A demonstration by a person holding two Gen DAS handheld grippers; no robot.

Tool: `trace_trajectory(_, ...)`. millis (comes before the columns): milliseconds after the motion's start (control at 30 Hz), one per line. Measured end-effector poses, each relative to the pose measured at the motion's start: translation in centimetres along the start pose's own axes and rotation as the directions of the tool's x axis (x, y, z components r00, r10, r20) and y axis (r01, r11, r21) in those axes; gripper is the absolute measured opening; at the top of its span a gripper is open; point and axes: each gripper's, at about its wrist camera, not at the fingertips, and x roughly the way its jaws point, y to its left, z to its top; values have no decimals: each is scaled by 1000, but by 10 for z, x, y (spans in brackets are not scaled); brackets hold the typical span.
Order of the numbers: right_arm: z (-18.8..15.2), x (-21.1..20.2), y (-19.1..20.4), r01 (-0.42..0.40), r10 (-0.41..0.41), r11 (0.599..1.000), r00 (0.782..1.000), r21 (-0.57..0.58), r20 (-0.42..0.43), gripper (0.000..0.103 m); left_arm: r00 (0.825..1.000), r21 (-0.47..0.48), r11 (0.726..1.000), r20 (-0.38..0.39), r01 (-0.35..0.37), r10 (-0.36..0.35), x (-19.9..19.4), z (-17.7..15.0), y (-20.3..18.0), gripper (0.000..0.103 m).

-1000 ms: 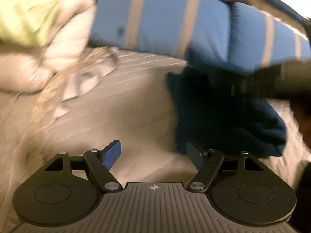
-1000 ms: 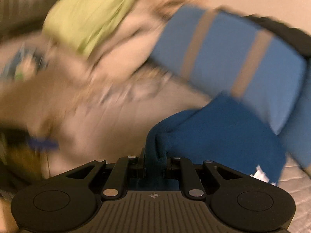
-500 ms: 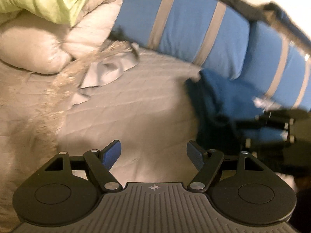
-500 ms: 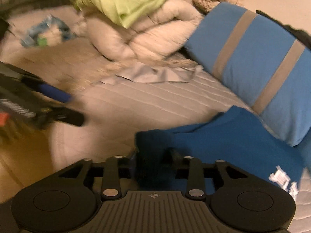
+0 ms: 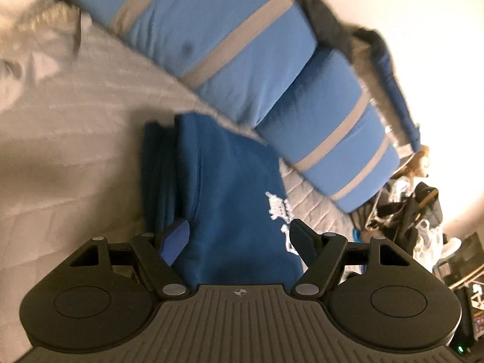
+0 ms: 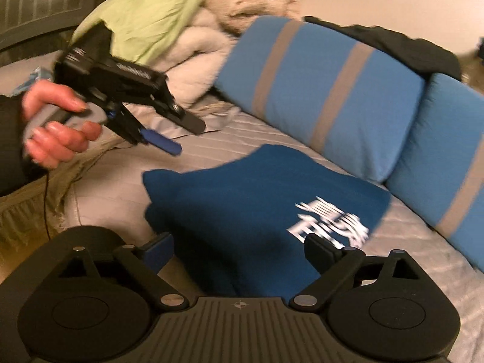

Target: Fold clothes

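Note:
A folded dark blue shirt (image 5: pixel 230 187) with white lettering lies on the grey quilted bed (image 5: pixel 75 139), next to blue striped pillows. In the right wrist view the shirt (image 6: pixel 257 211) lies flat just ahead of my right gripper (image 6: pixel 239 251), which is open and empty above its near edge. My left gripper (image 5: pixel 242 239) is open and empty over the shirt's near part. The left gripper also shows in the right wrist view (image 6: pixel 178 136), held in a hand at the left, above the bed and apart from the shirt.
Two blue pillows with grey stripes (image 6: pixel 326 87) lean along the far side of the bed. A heap of cream bedding and a light green cloth (image 6: pixel 157 9) lies at the back left. Dark clothes and clutter (image 5: pixel 417 211) stand off the bed's right end.
My right gripper has opened and let go of the blue shirt, which now lies folded on the bed. My left gripper has swung right over the shirt.

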Motion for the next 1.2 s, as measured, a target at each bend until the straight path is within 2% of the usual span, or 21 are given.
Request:
trace_trajectory(67, -6, -11, -9, 19, -19, 1000, 1000, 17, 5, 95, 999, -16, 1000, -24, -26, 26, 14, 4, 4, 70)
trace_trajectory(267, -14, -31, -30, 48, -49, 996, 999, 70, 14, 96, 997, -105, 994, -80, 5, -14, 35, 10, 21, 65)
trace_trajectory(333, -15, -34, -37, 43, -45, 993, 999, 110, 15, 96, 995, -138, 990, -100, 5, -19, 41, 11, 27, 49)
trace_trajectory(400, -15, -36, -44, 31, -35, 987, 999, 160, 22, 96, 993, -162, 987, -119, -14, -5, 44, 11, 31, 17)
trace_trajectory(500, -15, -37, -53, 6, -16, 972, 999, 237, 42, 96, 996, -126, 992, -90, -25, 14, 33, 11, 28, 13)
trace_trajectory(667, -16, -32, -58, 9, -17, 967, 999, 256, 30, 96, 995, -34, 995, -45, -96, 94, 7, 18, 21, 12)
trace_trajectory(867, -21, -28, -58, 10, -18, 964, 1000, 266, 25, 96, 978, -4, 981, -79, -194, 193, 19, 7, 28, 12)
trace_trajectory(1033, -21, -27, -57, 11, -17, 966, 1000, 260, 18, 96, 971, 38, 973, -72, -227, 229, 22, 4, 26, 19)
trace_trajectory(1067, -21, -28, -56, 14, -19, 967, 1000, 254, 18, 96, 972, 38, 974, -69, -222, 225, 20, 4, 25, 23)
trace_trajectory(1133, -21, -29, -57, 22, -27, 970, 999, 243, 17, 96, 972, 24, 974, -58, -225, 226, 14, 4, 27, 39)
trace_trajectory(1200, -21, -29, -61, 29, -33, 968, 999, 247, 12, 96, 973, 17, 974, -44, -226, 226, 7, 4, 30, 62)
